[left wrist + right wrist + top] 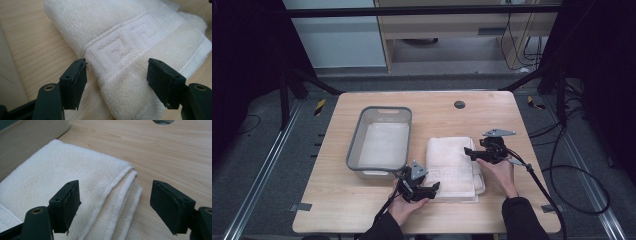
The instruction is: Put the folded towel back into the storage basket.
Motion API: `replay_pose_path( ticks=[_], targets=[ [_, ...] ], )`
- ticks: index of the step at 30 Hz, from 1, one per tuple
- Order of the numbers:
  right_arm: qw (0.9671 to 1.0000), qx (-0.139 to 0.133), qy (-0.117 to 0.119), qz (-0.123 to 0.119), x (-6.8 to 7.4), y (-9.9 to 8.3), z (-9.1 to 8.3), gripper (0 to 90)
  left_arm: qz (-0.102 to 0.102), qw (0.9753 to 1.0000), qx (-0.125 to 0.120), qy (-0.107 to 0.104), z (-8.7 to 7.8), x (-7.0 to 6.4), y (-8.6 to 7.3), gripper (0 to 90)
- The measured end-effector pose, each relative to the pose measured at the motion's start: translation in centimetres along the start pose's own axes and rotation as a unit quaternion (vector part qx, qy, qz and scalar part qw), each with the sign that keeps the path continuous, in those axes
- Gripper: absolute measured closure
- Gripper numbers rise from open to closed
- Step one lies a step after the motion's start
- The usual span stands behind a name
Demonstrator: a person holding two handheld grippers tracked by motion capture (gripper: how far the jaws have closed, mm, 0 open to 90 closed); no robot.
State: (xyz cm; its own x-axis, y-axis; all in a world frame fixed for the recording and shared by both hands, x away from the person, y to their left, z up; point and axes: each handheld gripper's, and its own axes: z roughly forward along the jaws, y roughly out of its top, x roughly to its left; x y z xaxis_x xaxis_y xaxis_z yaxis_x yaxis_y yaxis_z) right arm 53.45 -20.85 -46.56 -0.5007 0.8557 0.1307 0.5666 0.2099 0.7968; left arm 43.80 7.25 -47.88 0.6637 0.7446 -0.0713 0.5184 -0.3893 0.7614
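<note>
A grey bin (382, 142) sits on the surface (342, 210) at about 10 o'clock from centre, long side running front to back, holding nothing that can be made out. Just beside its right wall lies a folded white towel (452, 167), near the middle of the surface and a little toward 5 o'clock.

The left tongs (432, 189) are at the towel's near-left corner, at 6 o'clock from the bin, held in the person's left hand (404, 207). In the left gripper view the jaws stand wide, one on each side of the towel's folded edge (120, 82), which carries a raised key-pattern band; the pads are not pressed on the cloth.

The right tongs (468, 152) are over the towel's right side, at about 3 o'clock from its centre, in the right hand (502, 172). In the right gripper view the jaws are also wide: the left jaw is above the cloth, the right jaw over bare wood, with the stacked layer edges (120, 202) between them. Nothing is gripped.

A dark round hole (459, 104) lies in the surface at 12 o'clock from the towel.
</note>
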Motion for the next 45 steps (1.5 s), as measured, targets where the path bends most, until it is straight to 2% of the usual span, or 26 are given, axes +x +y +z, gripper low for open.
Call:
replay_pose_path(
  ticks=[8,17,20,22,24,25,28,33,35,38,40,43,45],
  targets=[
    [0.9996,0.026,-0.003,-0.007,0.3,-1.0,1.3,24.9,-0.011,0.9999,0.009,0.000,0.9,0.1,-0.5,29.4],
    [0.9990,0.044,0.002,0.014,0.2,-1.7,1.9,25.9,-0.030,0.9991,0.026,-0.016,1.6,0.5,-0.6,29.8],
    [0.9986,0.048,0.007,0.019,0.3,-1.8,2.2,29.4,-0.037,0.9986,0.031,-0.022,1.8,0.6,-0.6,30.6],
    [0.9985,0.050,0.009,0.021,0.3,-1.8,2.2,30.0,-0.035,0.9987,0.030,-0.023,1.9,0.6,-0.6,30.9],
    [0.9974,0.057,0.016,0.040,0.2,-1.9,2.4,33.5,-0.035,0.9987,0.029,-0.025,1.9,0.6,-0.7,31.7],
    [0.9973,0.058,0.018,0.042,0.2,-1.9,2.4,34.8,-0.036,0.9986,0.028,-0.026,1.9,0.6,-0.7,31.8],
    [0.9957,0.063,0.031,0.060,0.1,-1.9,2.5,40.5,-0.049,0.9977,0.028,-0.038,2.1,0.8,-0.9,33.7],
    [0.9937,0.067,0.048,0.075,0.0,-2.0,2.5,48.1,-0.046,0.9974,0.027,-0.049,2.1,0.8,-0.9,39.8],
    [0.9916,0.069,0.062,0.090,-0.1,-2.0,2.5,53.6,-0.048,0.9970,0.027,-0.055,2.1,0.9,-0.9,43.0],
    [0.9909,0.070,0.069,0.092,-0.1,-1.9,2.5,58.1,-0.051,0.9963,0.028,-0.063,2.1,0.9,-0.8,45.7],
    [0.9900,0.070,0.076,0.095,-0.1,-1.9,2.4,64.6,-0.052,0.9960,0.029,-0.066,2.0,0.8,-0.8,51.6],
    [0.9897,0.070,0.080,0.096,-0.1,-1.8,2.3,67.4,-0.046,0.9964,0.027,-0.065,1.9,0.7,-0.7,54.9],
    [0.9894,0.068,0.083,0.098,-0.1,-1.7,2.2,69.3,-0.048,0.9963,0.024,-0.068,1.8,0.7,-0.7,60.7]
  ],
)
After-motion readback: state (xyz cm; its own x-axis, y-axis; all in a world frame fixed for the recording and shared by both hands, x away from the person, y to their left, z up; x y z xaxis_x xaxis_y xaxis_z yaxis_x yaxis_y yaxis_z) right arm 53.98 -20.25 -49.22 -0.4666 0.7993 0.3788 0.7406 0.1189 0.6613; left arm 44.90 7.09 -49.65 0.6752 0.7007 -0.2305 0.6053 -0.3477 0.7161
